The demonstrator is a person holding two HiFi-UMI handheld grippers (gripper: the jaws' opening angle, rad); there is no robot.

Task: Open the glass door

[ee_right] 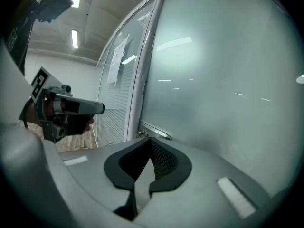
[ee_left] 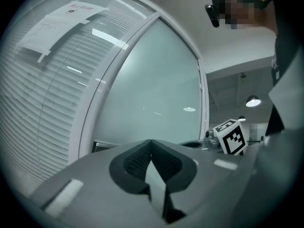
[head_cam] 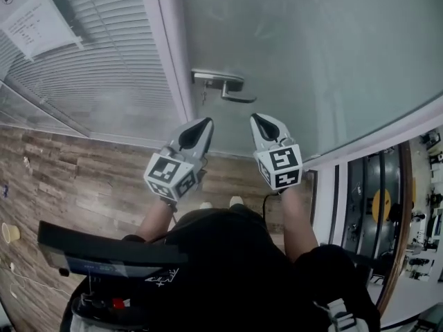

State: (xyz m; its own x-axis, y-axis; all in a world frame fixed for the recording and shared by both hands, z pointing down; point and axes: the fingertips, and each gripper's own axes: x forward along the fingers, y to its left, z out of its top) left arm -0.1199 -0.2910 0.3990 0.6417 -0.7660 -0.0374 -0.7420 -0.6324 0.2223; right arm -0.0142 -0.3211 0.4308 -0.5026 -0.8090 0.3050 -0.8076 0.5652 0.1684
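The frosted glass door (head_cam: 318, 47) stands shut ahead of me, with a metal lever handle (head_cam: 220, 84) near its left edge. My left gripper (head_cam: 205, 122) points at the door just below and left of the handle, apart from it, jaws shut on nothing. My right gripper (head_cam: 257, 117) is just below and right of the handle, also shut and empty. In the left gripper view the closed tips (ee_left: 151, 142) face the glass. In the right gripper view the closed tips (ee_right: 149, 139) sit just under the handle (ee_right: 154, 132), and the left gripper (ee_right: 71, 107) shows at the left.
A white door frame (head_cam: 169, 54) separates the door from a glass panel with blinds (head_cam: 104, 68) carrying a paper notice (head_cam: 34, 19). Wooden floor (head_cam: 83, 178) lies below, with a paper cup (head_cam: 10, 232) at the left edge. Another room (head_cam: 415, 206) shows at the right.
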